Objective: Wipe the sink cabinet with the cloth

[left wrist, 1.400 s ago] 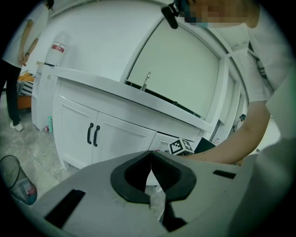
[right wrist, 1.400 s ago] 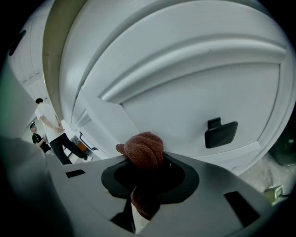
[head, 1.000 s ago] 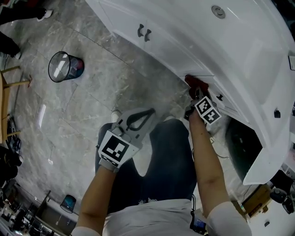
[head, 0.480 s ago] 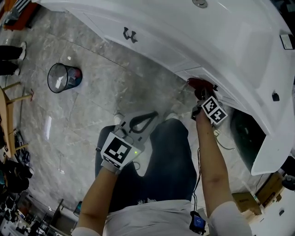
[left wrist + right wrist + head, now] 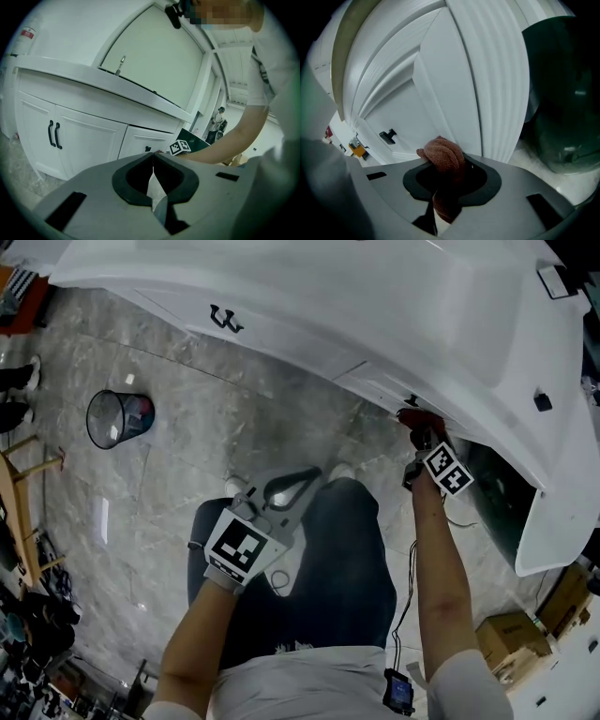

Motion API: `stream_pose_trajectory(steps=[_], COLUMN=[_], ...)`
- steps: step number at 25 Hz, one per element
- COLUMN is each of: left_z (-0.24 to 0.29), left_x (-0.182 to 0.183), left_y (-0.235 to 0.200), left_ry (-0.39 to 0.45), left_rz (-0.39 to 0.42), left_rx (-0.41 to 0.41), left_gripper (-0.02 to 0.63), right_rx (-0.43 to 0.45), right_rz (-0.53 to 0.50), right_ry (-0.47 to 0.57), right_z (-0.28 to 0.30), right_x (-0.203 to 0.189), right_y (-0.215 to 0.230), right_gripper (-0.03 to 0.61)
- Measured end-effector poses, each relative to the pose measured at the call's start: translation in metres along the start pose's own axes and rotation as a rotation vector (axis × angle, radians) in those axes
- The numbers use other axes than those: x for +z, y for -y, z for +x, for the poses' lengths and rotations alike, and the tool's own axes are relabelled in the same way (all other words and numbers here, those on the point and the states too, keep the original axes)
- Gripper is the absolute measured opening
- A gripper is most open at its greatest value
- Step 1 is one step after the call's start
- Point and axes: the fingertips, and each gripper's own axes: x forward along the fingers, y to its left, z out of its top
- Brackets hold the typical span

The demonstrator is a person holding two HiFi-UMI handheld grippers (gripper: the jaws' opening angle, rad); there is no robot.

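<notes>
A reddish-brown terry cloth [image 5: 443, 157] is clamped between the jaws of the right gripper [image 5: 440, 172]. A bunched wad of it stands out past the jaw tips, close up against a recessed door panel of the white sink cabinet [image 5: 440, 89] directly ahead of them. A small black knob [image 5: 388, 136] is seen on that panel to the left of the jaws, and a dark rounded shape [image 5: 565, 93] lies off to their right, beyond the cabinet's ribbed end. In the head view the cloth [image 5: 411, 415] is held at the cabinet's [image 5: 375, 315] lower front by the right gripper [image 5: 422, 434]. The left gripper [image 5: 281, 486] is kept well apart from the cabinet, above the person's dark trousers [image 5: 337, 568]; its jaws are brought together at the tips, with nothing gripped between them. Ahead of those jaws and to their left, a pair of black bar handles [image 5: 54, 134] is seen on the cabinet doors. A wire waste bin [image 5: 117, 418] stands on the grey marble floor [image 5: 187, 409], far to the left of both grippers.
</notes>
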Motion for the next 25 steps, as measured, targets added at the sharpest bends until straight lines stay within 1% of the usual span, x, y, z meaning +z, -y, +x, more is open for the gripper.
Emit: stream_pose_trajectory(steps=[2,5,10,16,20,25], left_z=[0.004,0.005,0.000,-0.017,-0.028,-0.039], left_x=[0.001,0.003,0.005,0.012,0.020,0.028], left_y=[0.004,0.005,0.007,0.016,0.022,0.036], left_ry=[-0.002,0.002,0.001,0.003,0.018,0.019], left_rz=[0.002,-0.007,0.006,-0.019,-0.044,-0.077], left_rx=[-0.010,-0.015,-0.027,-0.043,-0.045,-0.067], left_gripper=[0.011,0.012,0.012,0.011,0.012,0.012], right_rx=[0.009,-0.002,-0.032,-0.026,-0.039,-0.052], right_rz=[-0.010,0.020,0.065,0.045,0.027,0.006], right_ry=[-0.004,0.002,0.021,0.069,0.077,0.091], right_z=[-0.001,-0.003,-0.014,-0.048,-0.070,-0.093], right_x=[0.001,0.002,0.012,0.048,0.068,0.088], right_y=[0.001,0.002,-0.001,-0.015,-0.021,-0.026], right_gripper=[0.099,0.098,0.098,0.098,0.097,0.094])
